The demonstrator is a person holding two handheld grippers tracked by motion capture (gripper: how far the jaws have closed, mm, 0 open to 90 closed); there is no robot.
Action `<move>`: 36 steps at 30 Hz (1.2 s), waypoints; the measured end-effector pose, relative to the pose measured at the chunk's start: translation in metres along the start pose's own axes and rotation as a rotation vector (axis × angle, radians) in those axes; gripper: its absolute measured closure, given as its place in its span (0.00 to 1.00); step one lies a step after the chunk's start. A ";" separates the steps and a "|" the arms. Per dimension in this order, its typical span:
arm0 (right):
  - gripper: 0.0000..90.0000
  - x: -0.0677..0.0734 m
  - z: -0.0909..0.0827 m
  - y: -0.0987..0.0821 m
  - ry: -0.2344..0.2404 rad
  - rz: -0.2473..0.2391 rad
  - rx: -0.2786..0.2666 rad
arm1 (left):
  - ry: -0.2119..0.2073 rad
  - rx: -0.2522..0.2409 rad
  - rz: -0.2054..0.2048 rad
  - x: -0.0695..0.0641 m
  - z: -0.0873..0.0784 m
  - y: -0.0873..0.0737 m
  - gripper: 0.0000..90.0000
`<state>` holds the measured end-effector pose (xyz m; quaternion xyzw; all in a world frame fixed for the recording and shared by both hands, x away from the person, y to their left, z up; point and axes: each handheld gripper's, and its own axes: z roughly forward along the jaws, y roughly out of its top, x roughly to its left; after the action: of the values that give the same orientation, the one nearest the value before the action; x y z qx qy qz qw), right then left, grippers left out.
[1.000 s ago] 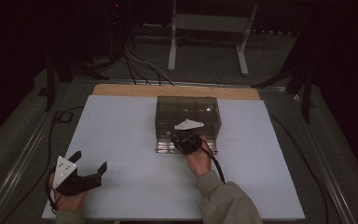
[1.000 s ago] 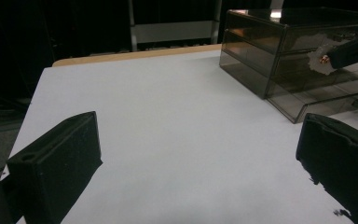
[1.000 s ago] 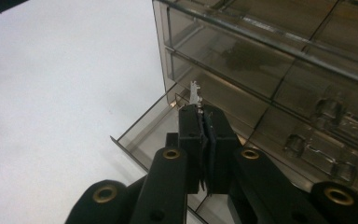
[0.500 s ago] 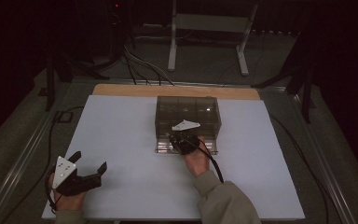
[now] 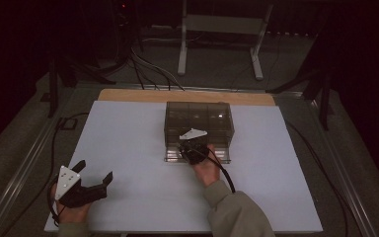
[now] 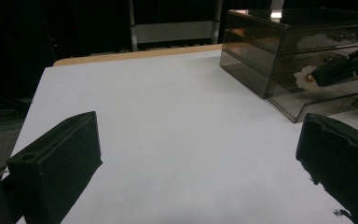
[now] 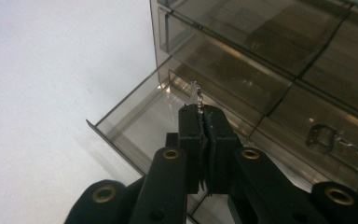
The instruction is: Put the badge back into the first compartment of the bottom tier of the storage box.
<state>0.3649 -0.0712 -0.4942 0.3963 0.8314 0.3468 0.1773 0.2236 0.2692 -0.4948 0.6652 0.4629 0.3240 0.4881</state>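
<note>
Right gripper view: right hand-held gripper (image 7: 204, 122) clamped on small metallic item (image 7: 196, 97) over open bottom drawer (image 7: 135, 122) of smoky drawer box (image 5: 199, 120), tabletop (image 5: 128, 143) centre. Drawer contents indiscernible. Left hand-held gripper (image 5: 94, 171) wide, near-left corner.

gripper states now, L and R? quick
Left gripper: open, empty, near the table's front-left corner.
Right gripper: shut on a small shiny item, identity unclear, over the open drawer of the smoked organizer.

A glossy, smoke-tinted clear plastic drawer box (image 5: 199, 118) is seen on a matt white table (image 5: 128, 148) edged with bare wood, flanked by matt black jaws.
</note>
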 end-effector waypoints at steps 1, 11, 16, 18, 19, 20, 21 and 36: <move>0.97 0.001 0.002 -0.001 -0.001 -0.003 0.007 | -0.001 0.000 0.000 0.000 0.000 0.000 0.01; 0.78 0.006 0.003 -0.001 0.074 -0.024 -0.008 | -0.001 0.001 -0.001 0.000 0.000 0.000 0.01; 0.56 0.000 -0.007 0.001 0.149 0.028 -0.066 | -0.002 0.004 0.002 0.000 0.000 0.000 0.01; 0.49 -0.003 -0.010 0.002 0.163 0.053 -0.076 | -0.002 0.004 0.002 0.000 0.000 0.000 0.01; 0.46 -0.004 -0.011 0.002 0.170 0.064 -0.082 | -0.002 0.005 0.003 0.000 0.000 0.000 0.01; 0.44 -0.005 -0.012 0.002 0.174 0.072 -0.086 | -0.002 0.005 0.002 0.000 0.000 0.000 0.01; 0.41 -0.006 -0.014 0.003 0.170 0.082 -0.087 | -0.001 0.005 0.003 0.000 0.000 0.000 0.01; 0.10 -0.026 -0.048 -0.003 0.085 0.134 -0.123 | -0.001 0.014 -0.003 -0.001 0.002 -0.001 0.01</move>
<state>0.3522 -0.1143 -0.4624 0.4245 0.7869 0.4248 0.1420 0.2242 0.2677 -0.4964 0.6680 0.4661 0.3196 0.4841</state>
